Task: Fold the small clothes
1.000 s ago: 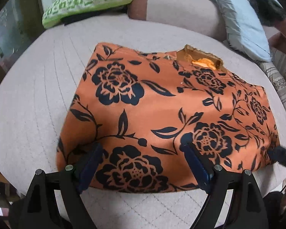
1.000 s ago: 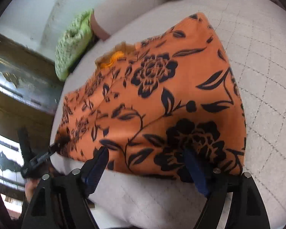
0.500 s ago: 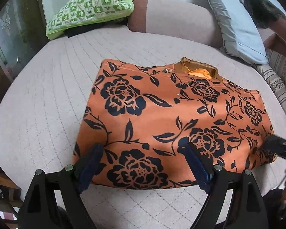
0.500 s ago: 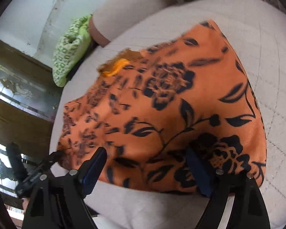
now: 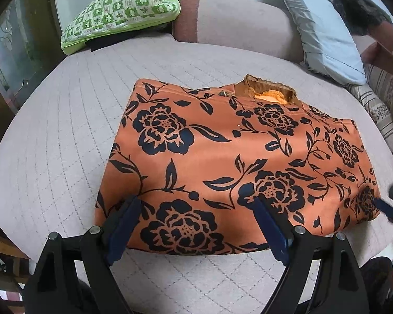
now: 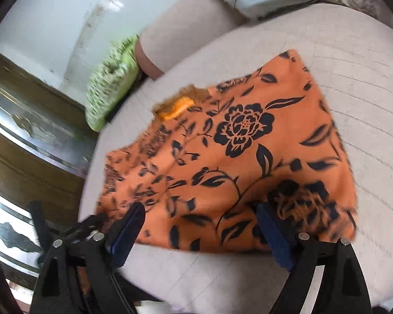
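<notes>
Folded orange floral garment (image 5: 238,162) flat on quilted bed (image 5: 52,144), long axis left–right, collar toward frame top. No legible writing. Left tool (image 5: 196,219) wide, empty; right tool (image 6: 199,225) opening, empty.

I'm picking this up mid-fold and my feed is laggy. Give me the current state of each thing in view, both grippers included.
Orange floral garment: lying folded and flat on the bed, collar at the far edge, held by neither gripper.
Left gripper: open, jaws wide over the garment's near edge, nothing gripped.
Right gripper: jaws opening, nothing gripped between them.
Green checked pillow: lying at the bed's far edge.
Light blue pillow: propped against the headboard.
</notes>
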